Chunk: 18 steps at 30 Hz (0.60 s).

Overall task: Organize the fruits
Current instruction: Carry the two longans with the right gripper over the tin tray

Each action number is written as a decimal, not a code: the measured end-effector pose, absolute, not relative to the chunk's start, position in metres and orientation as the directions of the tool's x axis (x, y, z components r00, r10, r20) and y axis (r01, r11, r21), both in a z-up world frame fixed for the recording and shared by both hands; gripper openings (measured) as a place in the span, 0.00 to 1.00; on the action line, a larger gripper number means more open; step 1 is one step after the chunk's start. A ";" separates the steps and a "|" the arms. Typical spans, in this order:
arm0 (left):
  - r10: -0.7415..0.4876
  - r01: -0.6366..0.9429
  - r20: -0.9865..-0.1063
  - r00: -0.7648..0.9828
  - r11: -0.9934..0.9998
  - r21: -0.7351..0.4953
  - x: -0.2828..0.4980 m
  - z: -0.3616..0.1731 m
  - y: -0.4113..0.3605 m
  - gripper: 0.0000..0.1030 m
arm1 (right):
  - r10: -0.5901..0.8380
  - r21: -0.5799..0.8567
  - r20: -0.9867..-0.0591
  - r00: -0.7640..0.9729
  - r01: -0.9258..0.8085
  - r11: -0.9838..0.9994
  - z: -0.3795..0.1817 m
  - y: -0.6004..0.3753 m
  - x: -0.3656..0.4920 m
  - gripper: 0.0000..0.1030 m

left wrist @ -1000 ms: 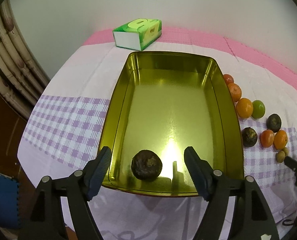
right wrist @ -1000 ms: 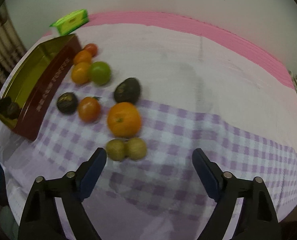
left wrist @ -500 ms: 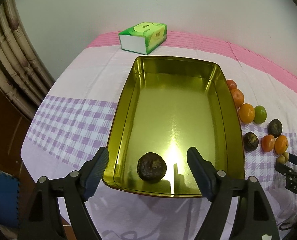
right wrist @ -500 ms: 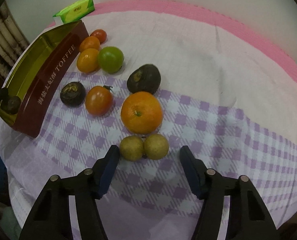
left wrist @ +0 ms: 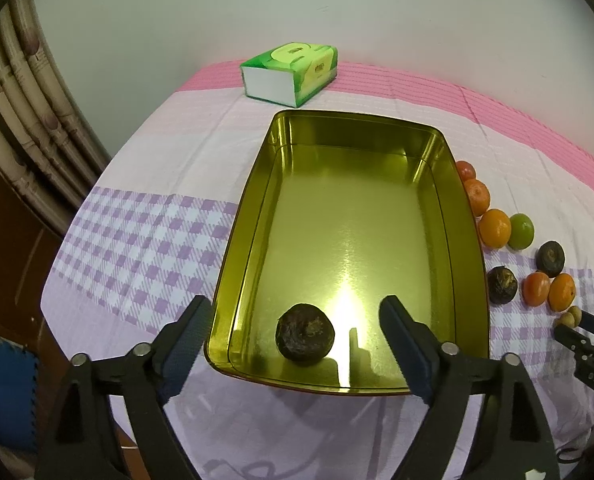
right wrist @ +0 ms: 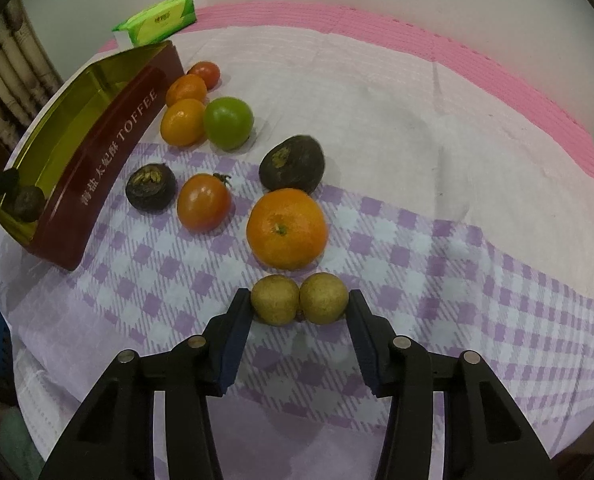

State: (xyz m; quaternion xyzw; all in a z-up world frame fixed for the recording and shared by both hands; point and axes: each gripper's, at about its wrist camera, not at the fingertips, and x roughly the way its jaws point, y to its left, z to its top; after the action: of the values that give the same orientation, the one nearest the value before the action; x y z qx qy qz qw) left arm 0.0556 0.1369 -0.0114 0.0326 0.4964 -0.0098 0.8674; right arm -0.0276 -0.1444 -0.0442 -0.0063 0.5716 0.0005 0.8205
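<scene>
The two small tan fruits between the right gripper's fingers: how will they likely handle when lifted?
The two small tan fruits are round, so probably prone to rolling. Squeezed side by side by the right gripper, one might pop out. They look light.

The left wrist view looks steeply down from close above the near end of the gold tin (left wrist: 469, 248), facing the wall. The right wrist view looks steeply down, close over the checked cloth (right wrist: 437, 248) beside it. The 2 views share the tin, the tissue pack (left wrist: 289, 74) and the loose fruit (right wrist: 287, 228).
</scene>
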 end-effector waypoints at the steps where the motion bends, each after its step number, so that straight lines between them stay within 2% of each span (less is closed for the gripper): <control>1: 0.015 0.047 -0.860 0.510 0.998 0.045 0.055 -0.011 0.137 0.86 | -0.009 -0.012 -0.935 0.356 -0.006 1.000 -0.039 -0.148 -0.026 0.48; 7: -0.001 0.019 -0.852 0.524 1.000 0.010 0.056 -0.003 0.146 0.90 | 0.000 -0.008 -0.910 0.415 -0.017 1.000 -0.004 -0.148 -0.007 0.48; 11: 0.006 -0.031 -0.842 0.540 0.999 -0.013 0.057 0.007 0.161 0.94 | 0.038 0.002 -0.895 0.443 -0.082 0.997 0.015 -0.126 0.011 0.48; 18: 0.073 -0.150 -0.827 0.558 0.989 -0.014 0.056 0.017 0.197 0.96 | 0.141 0.035 -0.876 0.460 -0.232 0.972 0.031 -0.056 0.036 0.48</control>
State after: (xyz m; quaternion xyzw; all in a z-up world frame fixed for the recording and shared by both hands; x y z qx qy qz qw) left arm 0.0556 0.1973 0.0173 -0.0414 0.4659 0.0631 0.8816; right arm 0.0364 -0.0564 0.0308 -0.0446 0.5078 0.1091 0.8534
